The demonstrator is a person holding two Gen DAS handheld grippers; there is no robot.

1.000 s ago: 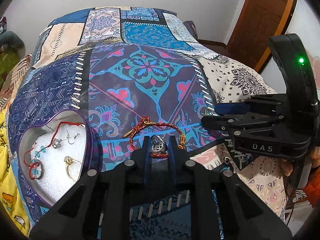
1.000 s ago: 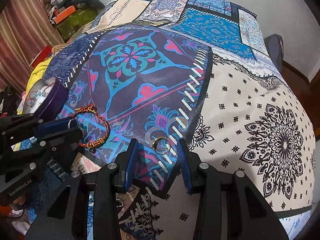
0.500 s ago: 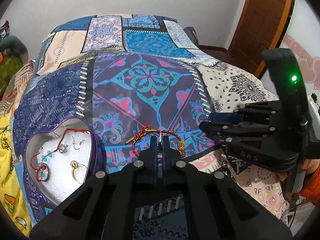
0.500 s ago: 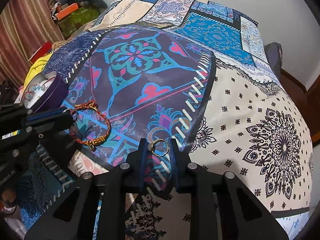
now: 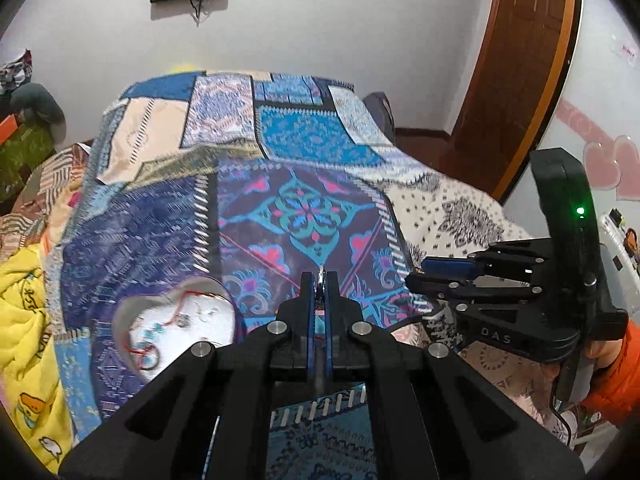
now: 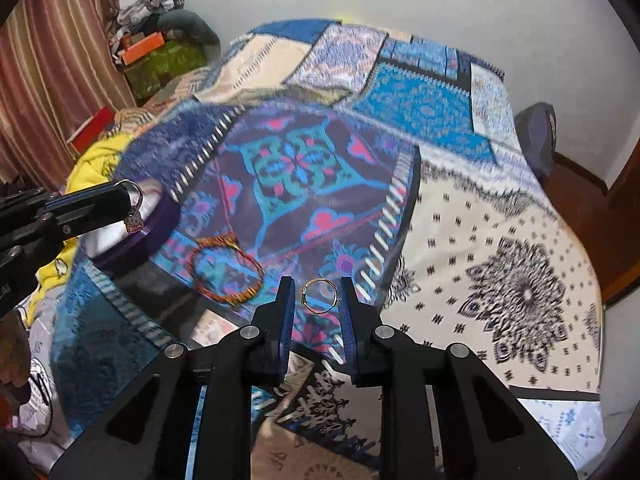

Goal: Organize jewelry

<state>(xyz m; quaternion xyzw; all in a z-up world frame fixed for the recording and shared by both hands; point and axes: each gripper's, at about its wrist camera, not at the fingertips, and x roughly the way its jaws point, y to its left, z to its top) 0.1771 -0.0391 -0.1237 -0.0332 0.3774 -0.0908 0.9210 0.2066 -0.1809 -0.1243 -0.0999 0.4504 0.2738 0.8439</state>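
My left gripper (image 5: 319,277) is shut on a silver ring (image 5: 320,271), lifted above the patchwork bedspread; the ring also shows in the right wrist view (image 6: 135,209). My right gripper (image 6: 318,289) is shut on a gold ring (image 6: 319,295) and holds it above the spread. A purple heart-shaped box (image 5: 176,328) with white lining holds a red cord necklace and other pieces, left of my left gripper. A red-and-gold bracelet (image 6: 226,270) lies on the spread between the grippers.
The bed fills both views, with a yellow blanket (image 5: 24,320) along its left edge. A wooden door (image 5: 520,60) stands at the right. Clutter and a curtain (image 6: 48,60) lie beyond the bed's left side.
Both grippers closed on their rings and lifted them off the bedspread. The bracelet stayed on the spread.
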